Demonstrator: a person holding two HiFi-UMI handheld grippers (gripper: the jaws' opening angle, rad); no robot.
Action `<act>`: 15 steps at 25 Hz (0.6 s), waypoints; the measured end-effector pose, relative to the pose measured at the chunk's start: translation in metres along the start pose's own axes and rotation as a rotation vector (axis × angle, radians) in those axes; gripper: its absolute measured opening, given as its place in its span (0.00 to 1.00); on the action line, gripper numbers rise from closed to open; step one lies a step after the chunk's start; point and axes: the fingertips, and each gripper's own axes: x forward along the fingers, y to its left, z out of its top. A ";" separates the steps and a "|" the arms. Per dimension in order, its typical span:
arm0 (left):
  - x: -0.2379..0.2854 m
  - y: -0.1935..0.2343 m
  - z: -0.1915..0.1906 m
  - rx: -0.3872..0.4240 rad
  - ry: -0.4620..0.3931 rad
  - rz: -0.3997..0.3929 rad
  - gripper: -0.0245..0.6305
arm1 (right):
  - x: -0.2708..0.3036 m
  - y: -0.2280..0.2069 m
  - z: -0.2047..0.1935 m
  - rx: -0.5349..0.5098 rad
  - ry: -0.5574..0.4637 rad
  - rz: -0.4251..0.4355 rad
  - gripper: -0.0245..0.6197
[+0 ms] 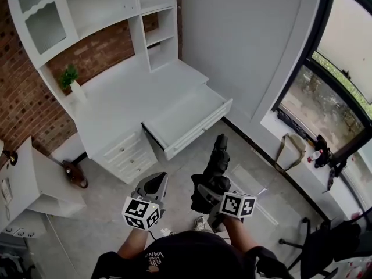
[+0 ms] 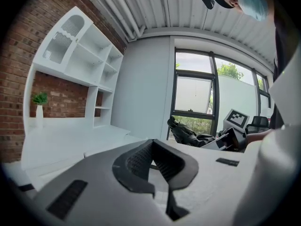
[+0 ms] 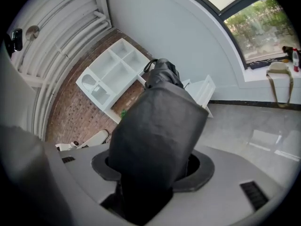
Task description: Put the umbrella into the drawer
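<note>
A black folded umbrella (image 1: pixel 215 167) sticks out of my right gripper (image 1: pixel 208 193), whose jaws stand wide and are shut on its lower end. In the right gripper view the umbrella (image 3: pixel 160 126) fills the middle and points toward the white desk's open drawer (image 3: pixel 200 91). From the head view, the drawer (image 1: pixel 197 135) is pulled out of the desk (image 1: pixel 116 97), a short way beyond the umbrella's tip, and looks empty. My left gripper (image 1: pixel 154 185) hangs beside the right one, its pads (image 2: pixel 136 159) meeting at the tips with nothing between them. The left gripper view also catches the umbrella (image 2: pixel 188 134).
A small plant in a white vase (image 1: pixel 71 80) stands on the desk under the white shelf unit (image 1: pixel 104 4). Smaller shut drawers (image 1: pixel 131 153) sit left of the open one. A white cabinet (image 1: pixel 29 179) is at left, a bag (image 1: pixel 290 150) on the window ledge, a black chair (image 1: pixel 325 243) at right.
</note>
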 end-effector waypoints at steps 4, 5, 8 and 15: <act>0.027 -0.007 0.003 -0.008 -0.003 0.037 0.05 | 0.000 -0.024 0.024 0.001 0.029 0.012 0.44; 0.034 -0.009 0.004 -0.009 -0.003 0.046 0.05 | -0.001 -0.029 0.030 0.001 0.036 0.016 0.44; 0.050 -0.012 0.005 -0.013 -0.001 0.080 0.05 | -0.002 -0.044 0.046 -0.009 0.063 0.032 0.44; 0.080 -0.004 0.000 -0.028 0.018 0.110 0.05 | 0.012 -0.068 0.070 -0.009 0.086 0.034 0.44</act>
